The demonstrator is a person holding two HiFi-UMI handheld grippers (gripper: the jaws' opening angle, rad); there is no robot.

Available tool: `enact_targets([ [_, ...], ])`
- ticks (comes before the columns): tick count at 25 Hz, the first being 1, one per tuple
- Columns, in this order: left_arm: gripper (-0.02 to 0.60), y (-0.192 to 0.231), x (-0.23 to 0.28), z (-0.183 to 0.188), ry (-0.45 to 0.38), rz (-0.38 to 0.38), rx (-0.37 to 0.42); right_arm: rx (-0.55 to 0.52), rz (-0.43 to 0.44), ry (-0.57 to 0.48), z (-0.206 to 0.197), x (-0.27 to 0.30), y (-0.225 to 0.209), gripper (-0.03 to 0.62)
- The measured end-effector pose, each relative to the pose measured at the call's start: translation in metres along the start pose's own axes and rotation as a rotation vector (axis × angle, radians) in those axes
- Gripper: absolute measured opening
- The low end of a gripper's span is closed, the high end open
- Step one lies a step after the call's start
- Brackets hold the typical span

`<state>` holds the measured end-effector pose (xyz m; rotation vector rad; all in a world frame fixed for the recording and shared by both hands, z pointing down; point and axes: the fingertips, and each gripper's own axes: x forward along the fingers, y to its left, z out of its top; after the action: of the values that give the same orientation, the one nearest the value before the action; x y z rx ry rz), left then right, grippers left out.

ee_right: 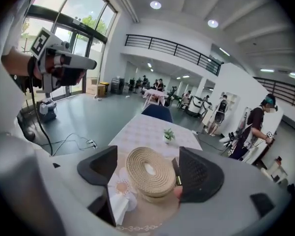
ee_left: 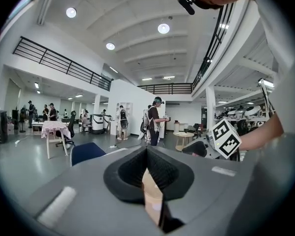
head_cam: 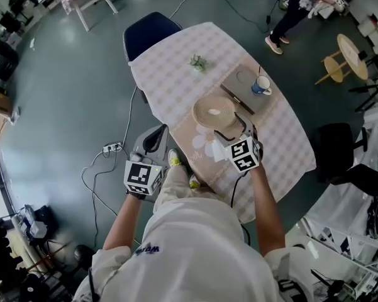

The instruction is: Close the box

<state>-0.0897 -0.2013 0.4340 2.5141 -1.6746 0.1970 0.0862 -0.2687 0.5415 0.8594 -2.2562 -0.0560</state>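
The left gripper (ee_left: 147, 156) is off to the left of the round woven box (head_cam: 214, 112), not over the table. Its jaws are pressed together with nothing in them. It looks like it has no job right now, so it is best kept out there, away from the box.

The box sits in the middle, and its woven lid looks like it is already on top. The right gripper (ee_right: 149, 168) hangs just above the box with its jaws wide apart, one on each side of the lid and not touching it. I think the step now is to leave the lid alone and check that it sits flat. To do that well, keep the jaws wide and go straight up, so no jaw catches the rim and tips the lid.

The box rests on a tan mat (head_cam: 190, 134) with a white flower, on a table with a pale checked cloth (head_cam: 170, 68). Behind the box are a little green plant (head_cam: 198, 61) and, more to the right, a blue and white mug (head_cam: 261, 85) on a flat grey board (head_cam: 242, 80). A blue chair (head_cam: 148, 33) stands at the far end.

The room is a big hall with a grey floor. Left of the box, a plug strip (head_cam: 112, 147) lies on the floor. Far off to the right are a person (head_cam: 292, 11) and a small round wooden table (head_cam: 349, 52).
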Motion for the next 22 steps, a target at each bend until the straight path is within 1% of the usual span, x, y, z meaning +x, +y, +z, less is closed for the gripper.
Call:
enact_targets([
  [2, 0.002, -0.004, 0.004, 0.012, -0.014, -0.023, 0.019, 0.02, -0.038, -0.041, 0.013, -0.02, -0.004, 0.396],
  [6, 0.002, -0.008, 0.007, 0.038, -0.043, -0.038, 0.082, 0.058, -0.099, -0.135, 0.039, -0.06, -0.01, 0.396],
  [10, 0.002, -0.015, 0.003, 0.059, -0.067, -0.052, 0.108, 0.105, -0.192, -0.236, 0.061, -0.107, -0.023, 0.39],
  [13, 0.002, -0.016, 0.0, 0.076, -0.107, -0.039, 0.121, 0.118, -0.279, -0.247, 0.061, -0.139, -0.04, 0.39],
  [16, 0.002, -0.012, -0.004, 0.091, -0.146, -0.012, 0.12, 0.197, -0.338, -0.294, 0.054, -0.173, -0.051, 0.386],
  [19, 0.002, -0.007, -0.003, 0.099, -0.155, -0.008, 0.135, 0.253, -0.389, -0.366, 0.058, -0.203, -0.06, 0.371],
  [22, 0.002, -0.01, -0.001, 0.104, -0.155, -0.019, 0.151, 0.291, -0.42, -0.416, 0.063, -0.224, -0.065, 0.37],
])
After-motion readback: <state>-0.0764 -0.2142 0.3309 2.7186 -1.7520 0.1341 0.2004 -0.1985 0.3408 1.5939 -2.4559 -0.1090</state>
